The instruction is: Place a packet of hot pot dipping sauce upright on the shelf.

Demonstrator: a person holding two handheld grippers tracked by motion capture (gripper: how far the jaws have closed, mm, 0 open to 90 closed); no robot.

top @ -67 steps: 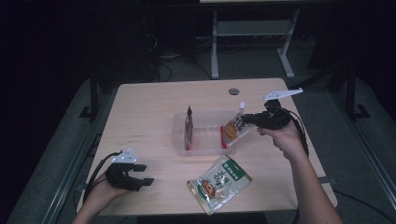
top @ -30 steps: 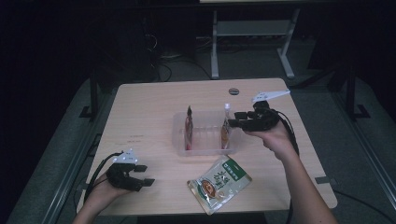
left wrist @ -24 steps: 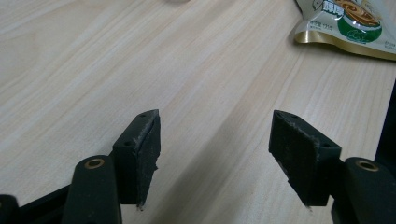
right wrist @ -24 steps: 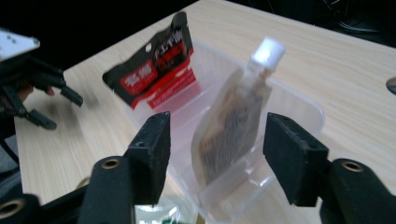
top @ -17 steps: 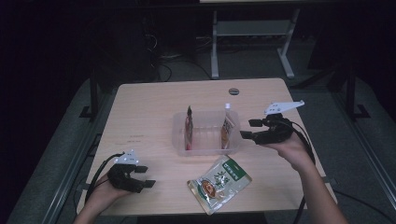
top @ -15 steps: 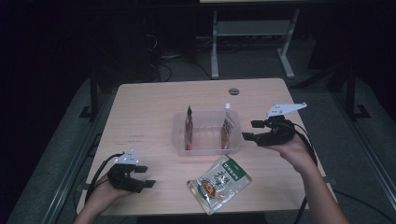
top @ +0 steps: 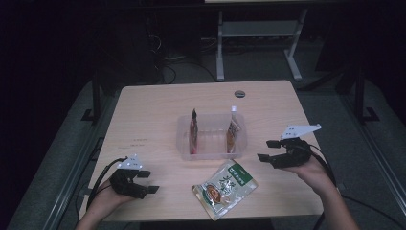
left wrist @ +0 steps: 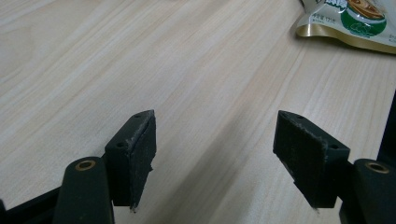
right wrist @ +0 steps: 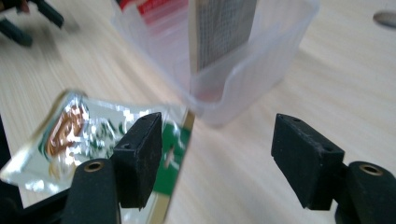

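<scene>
The clear rectangular plastic tub [top: 211, 149] in the middle of the pale wooden table [top: 153, 110] holds two sachets standing on edge: a red one [top: 193, 132] at its left end and an orange-brown one with a white top [top: 232, 133] at its right end. One more pack, a flat green-and-silver foil pouch [top: 225, 188], lies on the table just in front of the tub, apart from it.

The right claw [top: 266, 150] hangs released and empty, beside the tub's right end and turned toward it; in the right gripper view the pouch [right wrist: 88, 135] lies ahead of its left jaw. The left claw [top: 146, 182] rests low at the near left corner, also spread wide with nothing between its jaws.

The step in hand looks like fetching the last pack. That calls for dropping the right claw toward the pouch, taking one raised edge, then standing it in the gap between the two sachets.
</scene>
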